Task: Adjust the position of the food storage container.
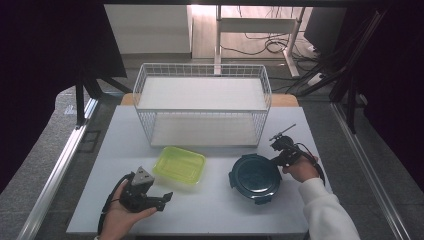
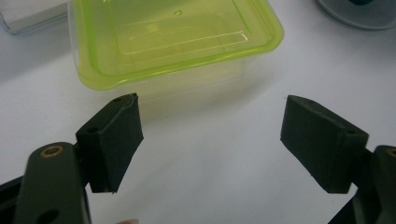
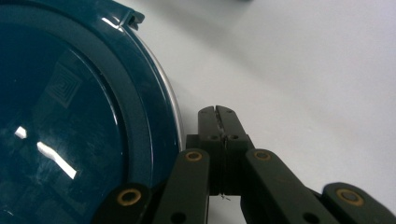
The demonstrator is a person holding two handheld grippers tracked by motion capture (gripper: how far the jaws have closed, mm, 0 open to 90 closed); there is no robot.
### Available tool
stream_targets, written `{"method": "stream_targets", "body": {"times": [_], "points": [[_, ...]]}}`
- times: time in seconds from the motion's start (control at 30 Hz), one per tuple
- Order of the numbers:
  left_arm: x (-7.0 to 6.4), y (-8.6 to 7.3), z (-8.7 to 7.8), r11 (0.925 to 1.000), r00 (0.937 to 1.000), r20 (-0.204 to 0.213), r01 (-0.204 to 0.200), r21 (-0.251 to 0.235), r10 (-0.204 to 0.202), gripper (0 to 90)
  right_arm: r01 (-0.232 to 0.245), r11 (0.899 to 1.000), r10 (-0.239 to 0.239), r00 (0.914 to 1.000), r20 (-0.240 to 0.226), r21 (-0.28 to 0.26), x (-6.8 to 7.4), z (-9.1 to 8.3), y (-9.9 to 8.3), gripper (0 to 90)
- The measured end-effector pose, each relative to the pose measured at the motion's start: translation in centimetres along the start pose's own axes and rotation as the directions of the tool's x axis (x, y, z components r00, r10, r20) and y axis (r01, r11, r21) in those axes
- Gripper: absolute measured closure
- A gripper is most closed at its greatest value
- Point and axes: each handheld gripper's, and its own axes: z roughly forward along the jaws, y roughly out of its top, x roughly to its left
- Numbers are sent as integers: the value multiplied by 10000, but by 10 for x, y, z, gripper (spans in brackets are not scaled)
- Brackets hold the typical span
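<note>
Right tongs (image 3: 218, 113) pressed together beside lidded blue container (image 3: 70, 121), green tub (image 1: 179, 164) empty.

Tub (image 1: 179, 165) left of round container (image 1: 255, 177)

You have no readable text here. The dark blue lid (image 3: 70, 121) bears only a faint square-spiral mark, no letters.
</note>
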Motion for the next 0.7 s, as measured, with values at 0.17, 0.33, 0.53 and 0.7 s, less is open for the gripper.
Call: {"method": "stream_targets", "body": {"times": [0.17, 0.33, 0.53, 0.7], "points": [[-1, 0, 2, 9999, 10000, 49, -24, 99, 23, 202, 198, 9998, -199, 9995, -226, -48, 12, 0, -2, 895], [-1, 0, -1, 10000, 10000, 37, -39, 32, 39, 202, 587, 9982, -591, 9975, -396, -127, 28, 2, 0, 895], [1, 0, -1, 10000, 10000, 25, 15, 26, -15, 202, 850, 9963, -858, 9942, -648, -140, 39, 5, 3, 895], [2, 0, -2, 10000, 10000, -3, 57, 25, -57, 202, 993, 9950, -998, 9927, -678, -111, 47, 5, 3, 895]]}}
